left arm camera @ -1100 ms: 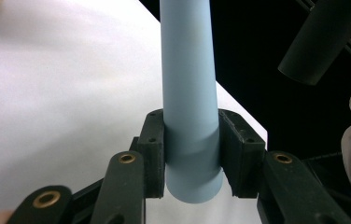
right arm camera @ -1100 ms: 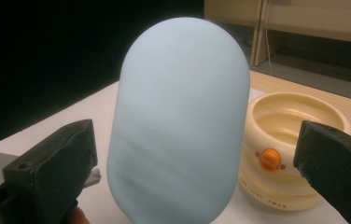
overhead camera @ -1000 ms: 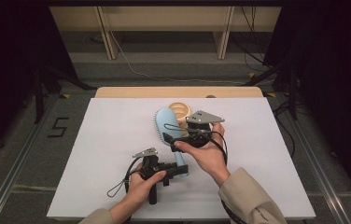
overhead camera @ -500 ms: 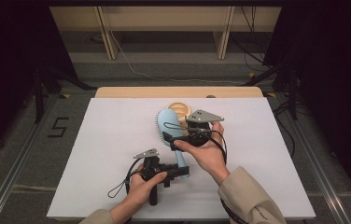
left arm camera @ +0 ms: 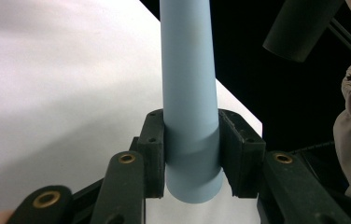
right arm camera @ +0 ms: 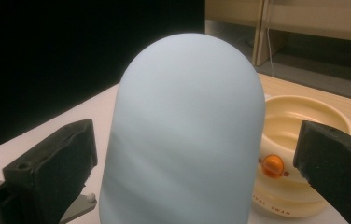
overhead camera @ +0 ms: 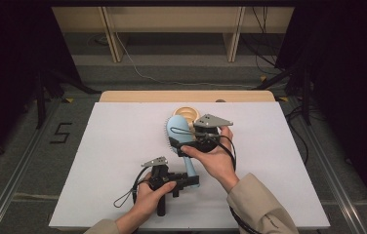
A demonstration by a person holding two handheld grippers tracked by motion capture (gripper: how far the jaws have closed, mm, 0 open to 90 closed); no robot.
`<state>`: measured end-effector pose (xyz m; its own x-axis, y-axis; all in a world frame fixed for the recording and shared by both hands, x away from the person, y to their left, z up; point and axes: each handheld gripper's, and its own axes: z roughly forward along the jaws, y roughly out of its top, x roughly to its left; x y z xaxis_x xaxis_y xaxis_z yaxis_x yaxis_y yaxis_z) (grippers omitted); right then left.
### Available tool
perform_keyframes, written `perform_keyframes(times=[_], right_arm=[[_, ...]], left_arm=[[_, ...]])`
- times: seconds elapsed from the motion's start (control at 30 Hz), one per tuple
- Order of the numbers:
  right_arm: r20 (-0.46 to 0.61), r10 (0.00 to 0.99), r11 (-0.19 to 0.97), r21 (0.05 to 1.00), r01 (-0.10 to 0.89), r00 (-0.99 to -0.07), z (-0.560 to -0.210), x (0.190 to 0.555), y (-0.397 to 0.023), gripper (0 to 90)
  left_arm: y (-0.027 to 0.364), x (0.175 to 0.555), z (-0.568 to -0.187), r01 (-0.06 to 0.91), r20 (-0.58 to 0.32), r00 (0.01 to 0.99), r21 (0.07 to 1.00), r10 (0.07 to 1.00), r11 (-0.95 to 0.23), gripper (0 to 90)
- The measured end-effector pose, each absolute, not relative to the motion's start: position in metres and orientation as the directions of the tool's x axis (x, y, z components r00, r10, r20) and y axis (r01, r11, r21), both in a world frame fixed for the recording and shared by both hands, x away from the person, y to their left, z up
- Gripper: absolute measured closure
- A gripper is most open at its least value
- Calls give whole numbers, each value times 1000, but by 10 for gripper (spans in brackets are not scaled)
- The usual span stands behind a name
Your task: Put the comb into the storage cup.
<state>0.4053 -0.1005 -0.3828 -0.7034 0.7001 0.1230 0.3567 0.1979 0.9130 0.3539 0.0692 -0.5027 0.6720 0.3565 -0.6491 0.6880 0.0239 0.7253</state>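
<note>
the left tool (overhead camera: 187, 181) is clamped on the butt end of the pale blue hairbrush (overhead camera: 179, 127), its pads pressed against both sides of the handle (left arm camera: 190, 116), which runs straight away from the jaws over the white bench (overhead camera: 98, 161). so the brush lies just ahead of that tool, handle in its grip and head pointing toward the far side. further right, the right tool (overhead camera: 181, 146) stands with its jaws wide, one to each side of the rounded back of the brush head (right arm camera: 183, 135), and neither pad looks to be touching it, though the near edges are cut off at the bottom of the right gripper view, so i can't be fully sure. beyond the right jaw, just past the brush head, sits a cream round dish (right arm camera: 304, 135) with an orange knob. the step in hand looks like a handover or a two-handed hold: one end secured, the other about to be taken. the next move would call for the right tool to close squarely on the head without twisting it, while the left grip holds steady until the second grip is firm.
</note>
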Motion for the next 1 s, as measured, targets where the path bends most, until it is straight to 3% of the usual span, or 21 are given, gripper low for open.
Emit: perform_keyframes(times=[1.0], right_arm=[[139, 693, 194, 909, 368, -707, -382, 412, -95, 8]], left_arm=[[66, 351, -504, 691, -652, 674, 723, 348, 14, 636]])
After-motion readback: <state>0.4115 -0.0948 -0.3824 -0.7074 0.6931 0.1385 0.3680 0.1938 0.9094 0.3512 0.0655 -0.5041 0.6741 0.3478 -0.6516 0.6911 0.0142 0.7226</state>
